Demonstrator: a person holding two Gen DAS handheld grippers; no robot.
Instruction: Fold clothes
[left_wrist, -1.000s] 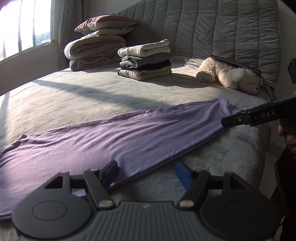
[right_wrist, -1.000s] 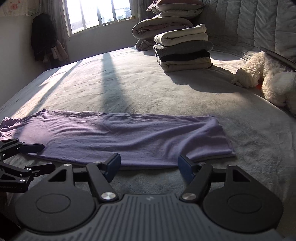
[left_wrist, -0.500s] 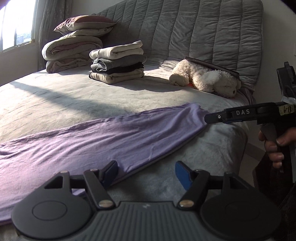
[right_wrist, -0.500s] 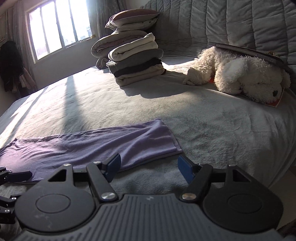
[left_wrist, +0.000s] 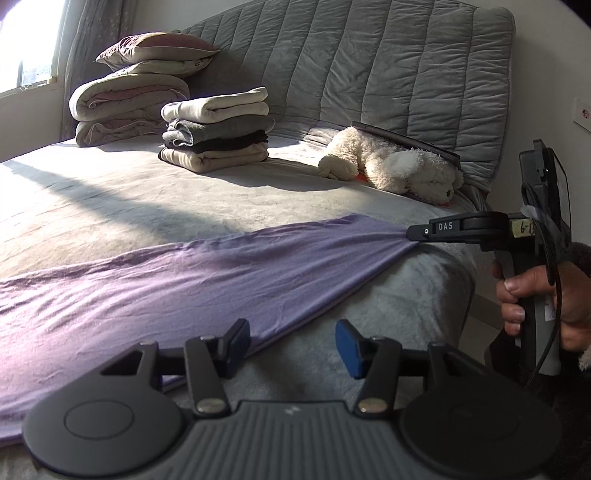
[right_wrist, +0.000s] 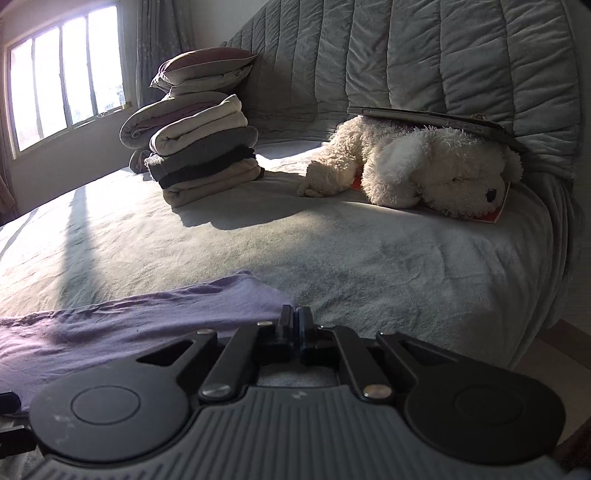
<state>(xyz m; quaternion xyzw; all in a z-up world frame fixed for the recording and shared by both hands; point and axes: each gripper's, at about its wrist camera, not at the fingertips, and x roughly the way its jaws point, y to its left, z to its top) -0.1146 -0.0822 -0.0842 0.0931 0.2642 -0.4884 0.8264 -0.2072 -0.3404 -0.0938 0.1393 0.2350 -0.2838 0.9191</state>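
Right claw (right_wrist: 295, 325) is being kept closed on the corner of the purple garment (left_wrist: 166, 280), which is lying flat on the bed (left_wrist: 147, 199); left claw (left_wrist: 291, 343), half open with its jaws just closing in, is being held at the garment's near edge, gripping nothing.

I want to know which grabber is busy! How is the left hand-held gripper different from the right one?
The left hand-held gripper has its jaws apart and closing in, straddling the purple garment's near edge without pinching it. The right hand-held gripper has just snapped shut on the garment's end corner. Both are black, with blue pads.
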